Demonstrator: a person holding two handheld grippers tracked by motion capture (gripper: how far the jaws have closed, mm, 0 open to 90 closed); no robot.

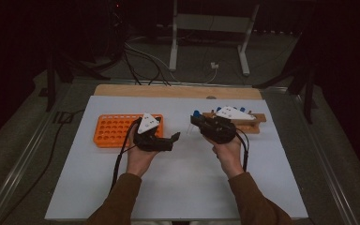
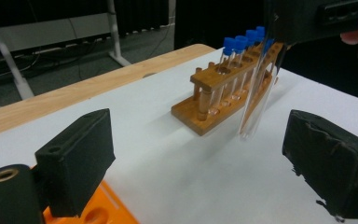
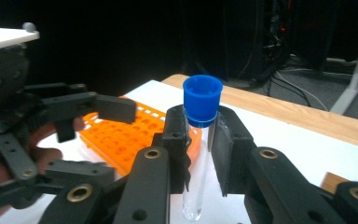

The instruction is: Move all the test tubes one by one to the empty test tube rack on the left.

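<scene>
Right now the white table (image 1: 183,187) carries the orange rack (image 1: 112,131) and wooden rack (image 2: 223,93). Right tool (image 3: 199,140) clamps 1 blue-capped tube (image 3: 200,154) in midair; left tool (image 2: 205,163) gapes empty. Keep tube vertical, centre over 1 orange hole, then lower slowly.

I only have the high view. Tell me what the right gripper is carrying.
Observer: The right gripper is shut on a clear test tube with a blue cap, held upright just below the cap.
Operator: Report the left gripper.
Observer: The left gripper has its jaws wide apart with nothing between them, pointing toward the tube.
Operator: Check the wooden rack.
Observer: The wooden rack holds several blue-capped tubes; its nearest hole is empty.
Operator: And the orange rack.
Observer: The holes of the orange rack that I can see are empty.
</scene>
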